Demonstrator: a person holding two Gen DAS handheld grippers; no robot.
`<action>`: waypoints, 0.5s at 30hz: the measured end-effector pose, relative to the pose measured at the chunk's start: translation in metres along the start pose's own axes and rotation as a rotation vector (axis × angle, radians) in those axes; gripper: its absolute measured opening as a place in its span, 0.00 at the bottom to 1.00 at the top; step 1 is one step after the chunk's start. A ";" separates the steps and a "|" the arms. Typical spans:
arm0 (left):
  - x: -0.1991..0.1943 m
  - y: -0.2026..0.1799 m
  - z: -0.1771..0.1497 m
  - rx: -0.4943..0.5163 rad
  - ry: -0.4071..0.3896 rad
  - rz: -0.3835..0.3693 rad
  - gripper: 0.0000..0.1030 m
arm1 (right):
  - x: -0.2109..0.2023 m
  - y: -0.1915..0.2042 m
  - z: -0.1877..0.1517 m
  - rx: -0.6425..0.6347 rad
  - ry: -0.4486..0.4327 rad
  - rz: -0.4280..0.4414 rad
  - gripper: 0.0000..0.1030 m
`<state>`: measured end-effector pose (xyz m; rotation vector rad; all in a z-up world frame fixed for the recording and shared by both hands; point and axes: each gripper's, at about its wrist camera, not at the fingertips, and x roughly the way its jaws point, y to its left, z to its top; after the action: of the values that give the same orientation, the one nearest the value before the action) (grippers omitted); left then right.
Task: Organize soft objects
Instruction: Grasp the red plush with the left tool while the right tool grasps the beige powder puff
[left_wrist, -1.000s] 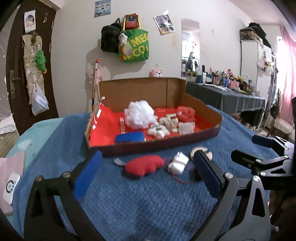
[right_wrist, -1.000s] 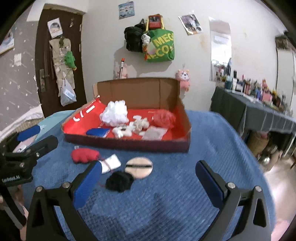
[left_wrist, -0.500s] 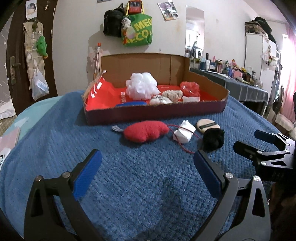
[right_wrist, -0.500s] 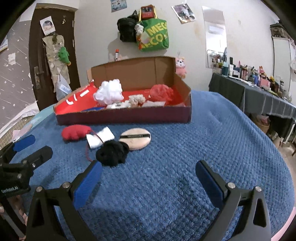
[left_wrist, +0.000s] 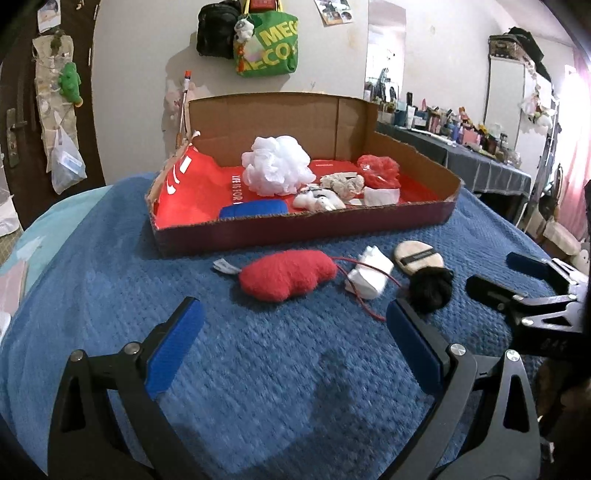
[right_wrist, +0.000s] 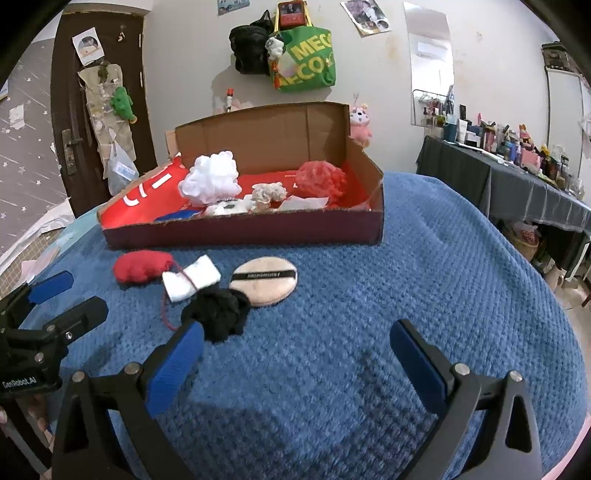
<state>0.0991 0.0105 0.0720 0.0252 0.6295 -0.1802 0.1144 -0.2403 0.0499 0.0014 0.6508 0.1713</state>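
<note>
Above the near edge of the blue blanket (right_wrist: 424, 266), both claws hang with nothing in them. Left gripper (left_wrist: 291, 336): jaws spread wide, blue pads facing bare blanket, the red plush (left_wrist: 286, 275) lying ahead of them. Right gripper (right_wrist: 295, 354): jaws likewise wide apart, its left pad just beside the black fluffy ball (right_wrist: 218, 312), not closed on it. A label on the left gripper's body, seen from the right wrist camera, reads "GenRobot.AI".

Loose soft items sit in a row near the middle of the blanket, in front of the cardboard box (left_wrist: 306, 225): the red plush with a white tag, a white folded pad (left_wrist: 367, 277) crossed by a red cord, the black ball, and a round beige powder puff (right_wrist: 264, 280) whose black band carries print too small to read. The puff touches the black ball.

Inside the box, on its red lining, lie a white mesh pouf (left_wrist: 275, 170), a red mesh pouf (left_wrist: 380, 170), a blue pad (left_wrist: 253, 210) against the front wall, and small pale plush pieces. White lining print begins "LIFE IS FOR"; the rest is hidden.

On the wall behind, a green tote bag (right_wrist: 308, 61) shows "MEG" over "ECO", partly cut off, beside a black backpack (right_wrist: 249, 50). A cluttered dark table (right_wrist: 517, 173) stands off the blanket's right edge.
</note>
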 end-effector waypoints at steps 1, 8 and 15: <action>0.004 0.002 0.005 0.004 0.009 0.005 0.98 | 0.001 -0.001 0.003 0.001 0.003 -0.003 1.00; 0.035 0.011 0.025 0.037 0.091 -0.035 0.98 | 0.027 -0.008 0.031 0.022 0.090 0.032 1.00; 0.060 0.010 0.036 0.085 0.158 -0.061 0.93 | 0.059 0.001 0.047 0.001 0.207 0.069 1.00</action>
<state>0.1696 0.0080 0.0660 0.1029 0.7800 -0.2653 0.1891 -0.2276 0.0518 0.0071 0.8579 0.2402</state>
